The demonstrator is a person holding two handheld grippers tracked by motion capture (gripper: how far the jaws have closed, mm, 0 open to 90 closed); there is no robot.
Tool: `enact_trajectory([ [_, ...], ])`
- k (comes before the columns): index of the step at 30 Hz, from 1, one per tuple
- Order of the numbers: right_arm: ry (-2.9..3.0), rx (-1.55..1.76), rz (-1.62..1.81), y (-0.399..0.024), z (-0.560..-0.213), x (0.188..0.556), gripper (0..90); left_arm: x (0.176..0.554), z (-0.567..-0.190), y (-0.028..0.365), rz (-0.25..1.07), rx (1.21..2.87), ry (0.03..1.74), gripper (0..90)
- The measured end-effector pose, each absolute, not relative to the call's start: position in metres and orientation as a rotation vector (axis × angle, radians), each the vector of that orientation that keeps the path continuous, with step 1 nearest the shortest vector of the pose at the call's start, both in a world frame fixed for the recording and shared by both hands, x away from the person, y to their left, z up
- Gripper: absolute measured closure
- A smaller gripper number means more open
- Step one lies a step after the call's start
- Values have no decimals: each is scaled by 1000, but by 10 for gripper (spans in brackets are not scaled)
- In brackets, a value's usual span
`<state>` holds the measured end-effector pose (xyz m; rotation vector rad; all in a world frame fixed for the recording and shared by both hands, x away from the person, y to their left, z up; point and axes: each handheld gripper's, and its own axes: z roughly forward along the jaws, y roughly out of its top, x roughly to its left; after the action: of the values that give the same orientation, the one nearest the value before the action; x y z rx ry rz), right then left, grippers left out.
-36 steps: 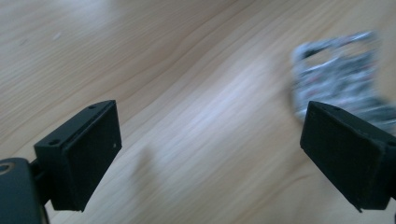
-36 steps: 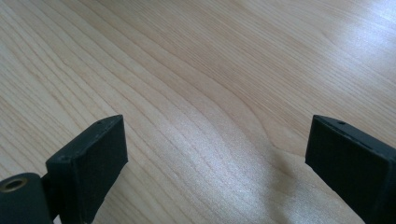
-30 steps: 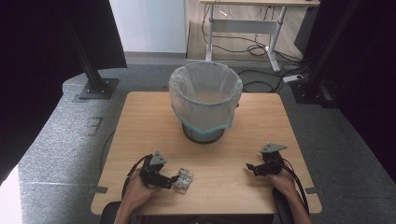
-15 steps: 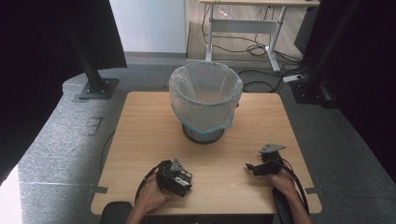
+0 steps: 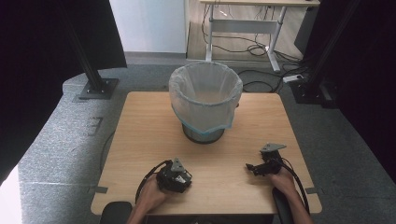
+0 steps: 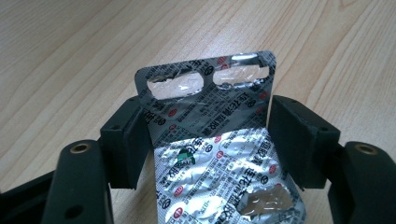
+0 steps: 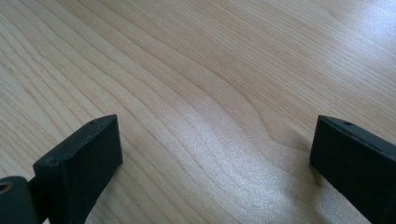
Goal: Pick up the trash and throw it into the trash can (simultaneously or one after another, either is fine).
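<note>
A silver foil blister pack [image 6: 212,163] with red and green print and two torn-open pockets at its top stands between the jaws of my left gripper [image 6: 205,123]. Those jaws have just been closing, and their black pads [image 6: 128,135] now press on the pack's two side edges. In the high view the left gripper [image 5: 173,176] rests low on the wooden table [image 5: 144,126] near its front edge, covering the pack. My right gripper [image 5: 252,168] rests at the front right. Its jaws have just been opening and stand wide apart [image 7: 215,140] over bare wood, with nothing between them.
A round bin [image 5: 205,100] lined with a translucent plastic bag stands at the middle back of the table. Black stands and frame posts [image 5: 95,84] flank the table on the grey floor, and a desk with cables stands behind it.
The left gripper slid right onto the blister pack that lay beside it, and its jaws came together on the pack. The right hand stayed where it was.
</note>
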<state>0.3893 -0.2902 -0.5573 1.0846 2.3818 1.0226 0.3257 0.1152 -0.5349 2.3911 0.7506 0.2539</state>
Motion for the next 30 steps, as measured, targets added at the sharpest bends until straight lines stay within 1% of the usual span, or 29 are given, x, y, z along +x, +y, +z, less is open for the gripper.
enact_trajectory([
  [3,2382,1087,1022,-290,-557,389,14,326,-533,116,280,2393,749,327],
  [6,2382,1087,1021,-290,-557,390,13,328,-525,121,277,2360,767,331],
  [15,2384,1090,1020,-290,-557,390,9,334,-509,133,226,2299,817,336],
  [23,2383,1091,1021,-290,-557,390,9,339,-494,133,218,2295,811,337],
  [30,2382,1091,1020,-290,-557,390,8,344,-469,130,243,2314,791,338],
])
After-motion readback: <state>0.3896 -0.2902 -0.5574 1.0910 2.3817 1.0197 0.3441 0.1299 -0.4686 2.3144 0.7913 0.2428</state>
